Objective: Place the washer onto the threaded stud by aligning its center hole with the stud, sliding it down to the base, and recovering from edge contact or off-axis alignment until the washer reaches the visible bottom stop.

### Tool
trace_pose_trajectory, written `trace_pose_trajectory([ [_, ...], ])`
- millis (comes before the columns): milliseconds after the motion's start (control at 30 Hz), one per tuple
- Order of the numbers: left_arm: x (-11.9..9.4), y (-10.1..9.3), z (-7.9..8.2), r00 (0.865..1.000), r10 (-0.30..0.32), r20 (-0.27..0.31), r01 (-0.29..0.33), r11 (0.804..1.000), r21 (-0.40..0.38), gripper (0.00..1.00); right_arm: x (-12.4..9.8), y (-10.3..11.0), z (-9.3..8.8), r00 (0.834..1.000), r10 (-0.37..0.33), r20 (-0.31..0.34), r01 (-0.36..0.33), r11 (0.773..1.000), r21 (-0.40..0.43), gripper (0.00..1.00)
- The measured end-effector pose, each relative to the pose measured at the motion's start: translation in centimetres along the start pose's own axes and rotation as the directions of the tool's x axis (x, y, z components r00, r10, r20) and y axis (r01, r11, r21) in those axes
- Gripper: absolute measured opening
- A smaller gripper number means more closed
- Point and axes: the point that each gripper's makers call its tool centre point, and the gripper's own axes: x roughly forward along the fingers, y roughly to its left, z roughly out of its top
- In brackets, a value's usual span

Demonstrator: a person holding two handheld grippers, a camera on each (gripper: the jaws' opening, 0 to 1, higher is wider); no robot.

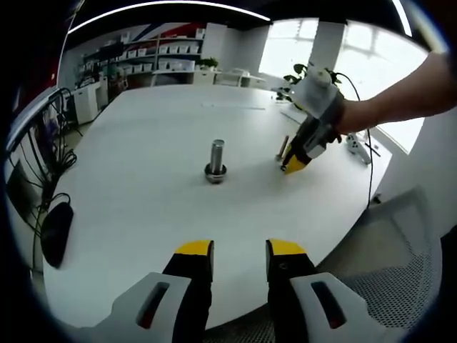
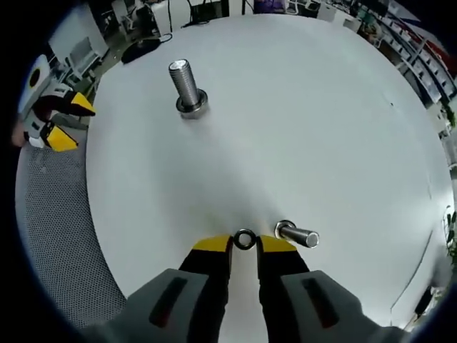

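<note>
A large threaded stud (image 1: 216, 158) stands upright in a ring base at the middle of the white round table (image 1: 143, 143); it also appears at the far side as the stud (image 2: 186, 84). A small metal washer (image 2: 244, 239) lies flat on the table, pinched between the tips of my right gripper (image 2: 244, 244). A smaller stud (image 2: 296, 234) stands just right of that gripper's right fingertip. In the left gripper view, a hand holds the right gripper (image 1: 295, 164) tip-down on the table beside the small stud (image 1: 283, 147). My left gripper (image 1: 240, 250) hovers open over the table's near edge, holding nothing.
A black mouse (image 1: 56, 232) with cables lies at the table's left edge. A white adapter with a cable (image 1: 359, 146) sits behind the right gripper. A grey mesh chair (image 1: 400, 257) stands by the table's right edge. The left gripper (image 2: 57, 118) hangs beyond the table rim.
</note>
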Motion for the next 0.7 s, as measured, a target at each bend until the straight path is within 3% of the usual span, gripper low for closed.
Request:
trace_pose_trajectory([
  [233,-0.02,-0.08,0.0,1.0,-0.002,-0.002,0.002,1.0,0.004,0.27,0.05,0.17,0.04,1.0,0.004,-0.031,-0.007,0.997,-0.079,0.16],
  [333,-0.03,-0.04,0.01,1.0,-0.001,-0.001,0.001,1.0,0.001,0.27,0.05,-0.06,-0.1,0.998,0.01,-0.063,-0.012,0.999,-0.041,0.14],
  [700,0.03,0.05,-0.01,1.0,0.004,0.0,-0.004,1.0,0.001,0.27,0.19,0.08,0.02,0.997,-0.018,-0.077,0.013,0.997,-0.071,0.14],
])
